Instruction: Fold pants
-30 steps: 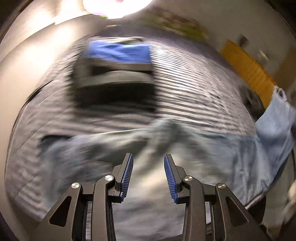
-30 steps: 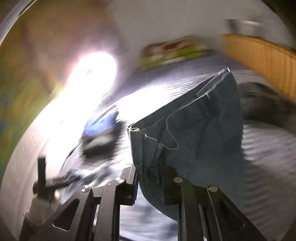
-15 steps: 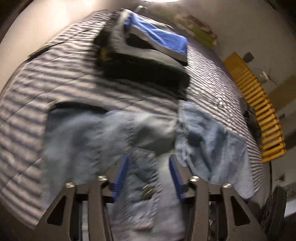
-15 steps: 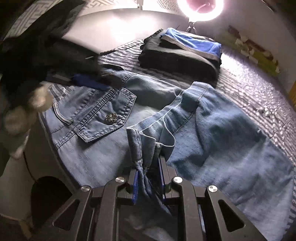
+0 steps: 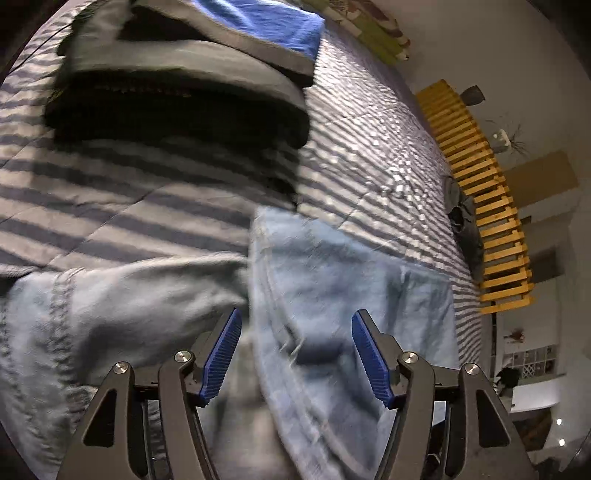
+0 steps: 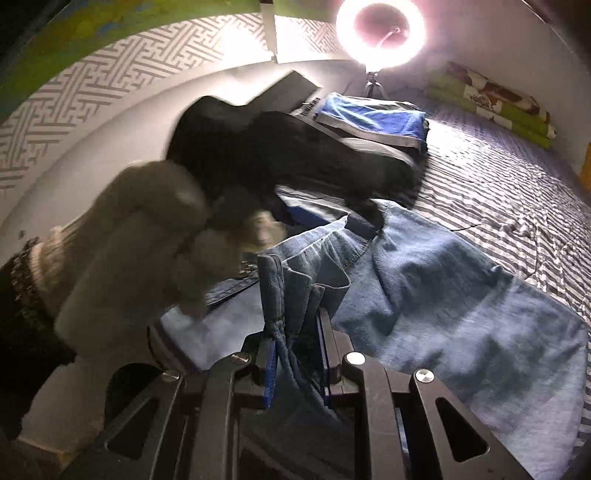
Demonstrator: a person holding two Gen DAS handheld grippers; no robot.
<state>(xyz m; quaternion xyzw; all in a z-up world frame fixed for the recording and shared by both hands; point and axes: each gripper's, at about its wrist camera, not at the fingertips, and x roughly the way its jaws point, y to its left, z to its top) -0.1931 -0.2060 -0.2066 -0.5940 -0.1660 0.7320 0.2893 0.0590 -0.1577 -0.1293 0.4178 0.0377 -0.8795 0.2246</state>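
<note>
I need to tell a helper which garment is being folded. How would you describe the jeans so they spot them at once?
Start at the striped bedspread under the ring light. In front of the folded clothes pile lie the jeans, spread loose. They alone are faded light blue denim, unfolded, with a bunched edge pinched in the right gripper.

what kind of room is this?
Probably a bedroom: jeans lie on a wide striped quilted bedspread, folded dark and blue clothes are stacked on it, and green patterned cushions line the wall.
</note>
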